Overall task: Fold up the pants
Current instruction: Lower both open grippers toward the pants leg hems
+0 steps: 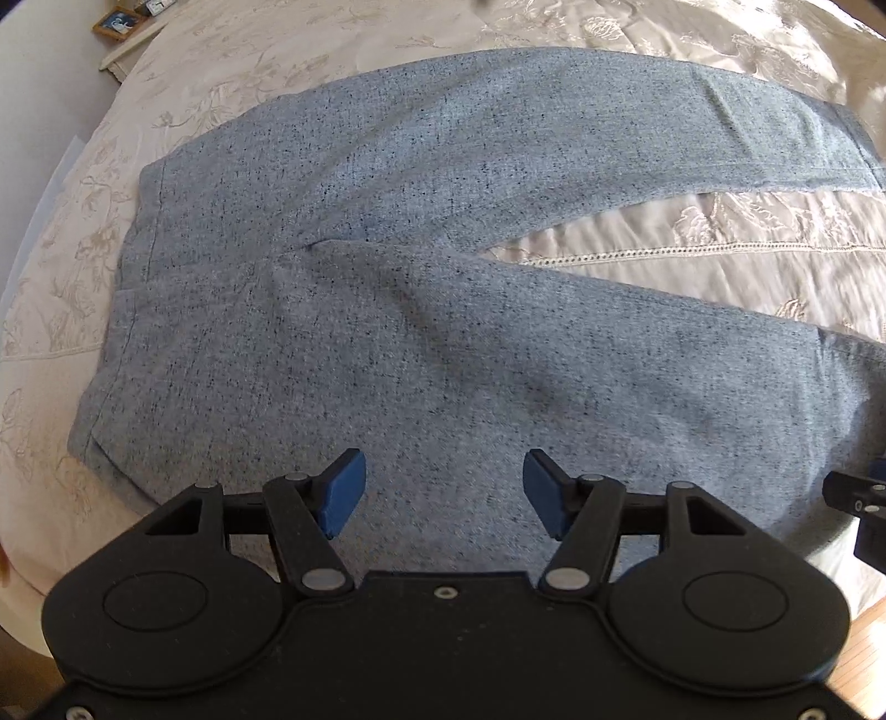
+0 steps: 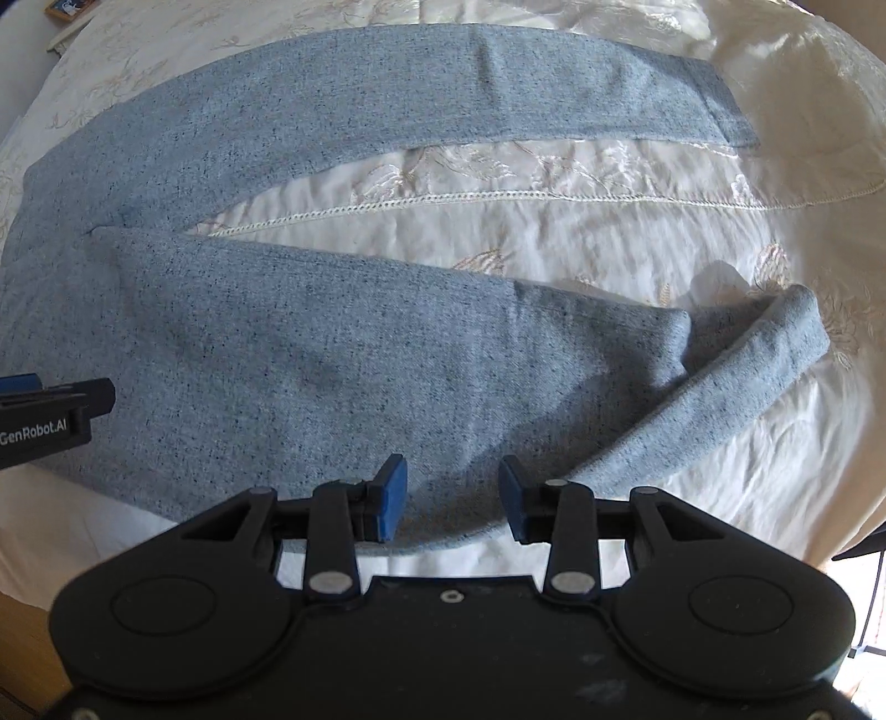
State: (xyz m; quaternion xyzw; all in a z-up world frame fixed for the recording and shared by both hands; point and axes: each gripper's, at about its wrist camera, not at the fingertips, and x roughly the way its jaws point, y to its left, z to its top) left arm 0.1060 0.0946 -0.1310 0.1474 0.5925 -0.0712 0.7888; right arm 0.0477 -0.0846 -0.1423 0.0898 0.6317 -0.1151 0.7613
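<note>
Speckled light-blue pants [image 1: 387, 332] lie flat on the bed, waistband to the left, both legs running right. In the right wrist view the pants [image 2: 332, 360] show the far leg straight and the near leg with its hem end folded back toward me. My left gripper [image 1: 443, 493] is open and empty above the near hip area. My right gripper [image 2: 453, 498] is open and empty above the near leg's front edge. The right gripper's edge shows in the left wrist view [image 1: 858, 504]; the left gripper shows in the right wrist view [image 2: 50, 410].
A cream embroidered bedspread [image 2: 554, 221] covers the bed under the pants. A framed picture [image 1: 119, 19] stands on a ledge at the far left. Wooden floor [image 1: 853, 664] shows past the bed's near edge.
</note>
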